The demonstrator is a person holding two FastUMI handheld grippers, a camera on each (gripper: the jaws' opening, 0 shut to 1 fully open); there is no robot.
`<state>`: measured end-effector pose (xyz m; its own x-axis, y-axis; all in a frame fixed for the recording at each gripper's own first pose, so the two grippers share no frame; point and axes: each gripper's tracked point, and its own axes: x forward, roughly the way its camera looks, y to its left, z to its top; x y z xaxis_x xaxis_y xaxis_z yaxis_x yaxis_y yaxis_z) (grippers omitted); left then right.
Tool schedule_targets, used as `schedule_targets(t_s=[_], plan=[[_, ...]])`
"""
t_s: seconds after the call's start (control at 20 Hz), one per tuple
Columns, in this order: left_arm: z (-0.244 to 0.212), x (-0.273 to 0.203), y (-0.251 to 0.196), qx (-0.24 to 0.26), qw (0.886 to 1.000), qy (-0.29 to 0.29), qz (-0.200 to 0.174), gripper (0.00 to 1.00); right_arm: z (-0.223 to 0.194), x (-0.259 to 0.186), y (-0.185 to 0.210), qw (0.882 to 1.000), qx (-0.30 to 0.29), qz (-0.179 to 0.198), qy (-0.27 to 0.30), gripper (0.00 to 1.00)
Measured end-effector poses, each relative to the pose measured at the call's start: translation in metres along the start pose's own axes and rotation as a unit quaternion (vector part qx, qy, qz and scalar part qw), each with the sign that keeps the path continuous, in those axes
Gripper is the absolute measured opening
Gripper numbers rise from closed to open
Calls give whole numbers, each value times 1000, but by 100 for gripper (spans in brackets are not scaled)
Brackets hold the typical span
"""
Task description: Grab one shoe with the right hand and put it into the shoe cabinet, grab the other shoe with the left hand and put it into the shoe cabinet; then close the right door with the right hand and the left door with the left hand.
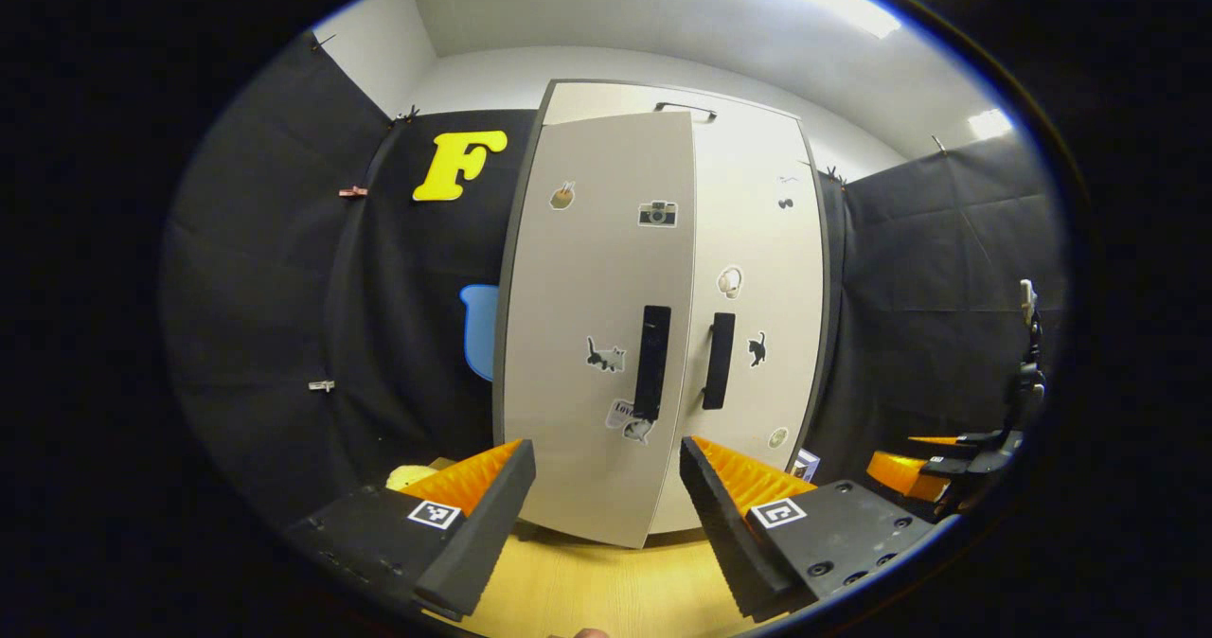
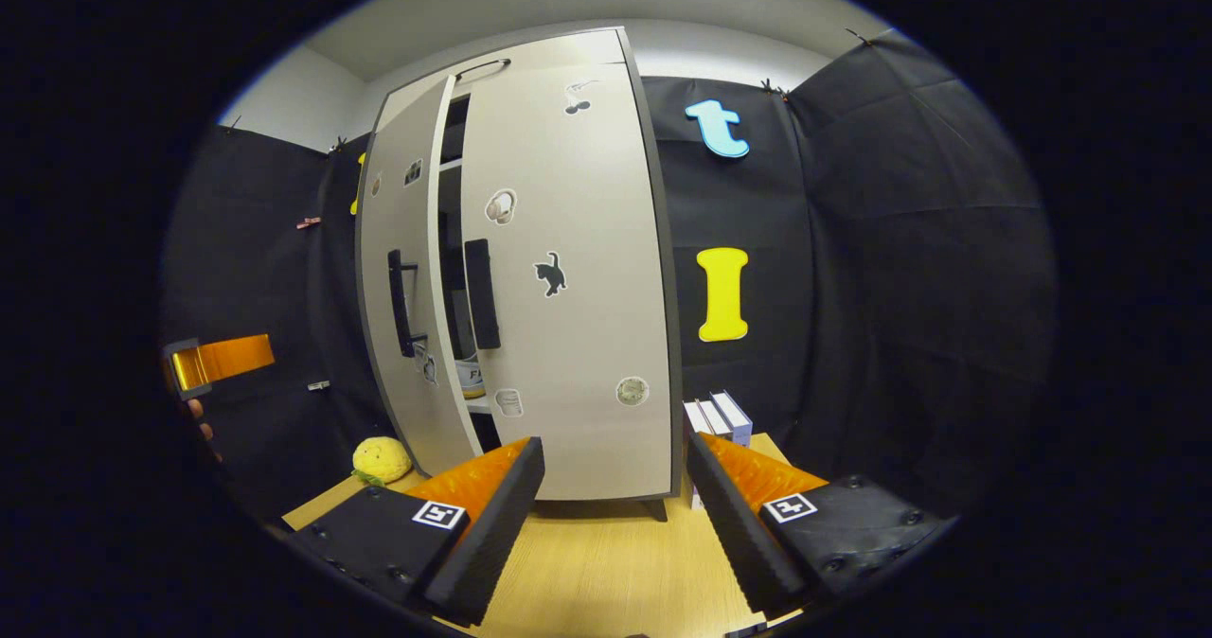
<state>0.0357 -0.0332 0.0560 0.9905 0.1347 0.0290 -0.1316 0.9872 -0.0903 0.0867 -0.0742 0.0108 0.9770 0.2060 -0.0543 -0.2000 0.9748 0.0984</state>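
Note:
The pale shoe cabinet [image 1: 663,98] stands upright on the wooden table [image 1: 606,586]. Its left door [image 1: 587,269] hangs slightly ajar, its free edge and black handle [image 1: 651,362] standing out in front of the right door [image 1: 762,240], which lies flush. In the right gripper view the gap between the left door [image 2: 402,240] and the right door [image 2: 568,335] shows a light shoe [image 2: 471,378] on a shelf inside. My left gripper [image 1: 606,515] is open and holds nothing, a short way in front of the doors. My right gripper [image 2: 611,515] is open too, facing the right door.
A yellow plush toy [image 2: 382,458] lies on the table left of the cabinet. Small white boxes [image 2: 720,417] stand at its right side. The other gripper [image 1: 933,472] hangs at the right edge of the left gripper view. Black cloth walls close in all round.

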Motion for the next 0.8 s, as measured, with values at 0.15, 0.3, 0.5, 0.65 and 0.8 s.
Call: schedule_targets(t_s=[0.15,0.3,0.5,0.65,0.8], plan=[[-11,-17,8,-7,1000,3,8,95,-13,-18,9,1000,-14,-4,4,98],[-30,-30,14,-4,1000,26,1,95,-27,-35,19,1000,-16,-10,11,98],[-33,-49,20,5,999,34,-12,95,-37,-41,35,1000,-4,-15,24,98],[-36,-66,33,17,999,30,-8,95,-30,-46,51,1000,5,-10,11,98],[-49,-83,50,17,999,37,11,95,-32,-53,61,1000,1,-10,7,98]])
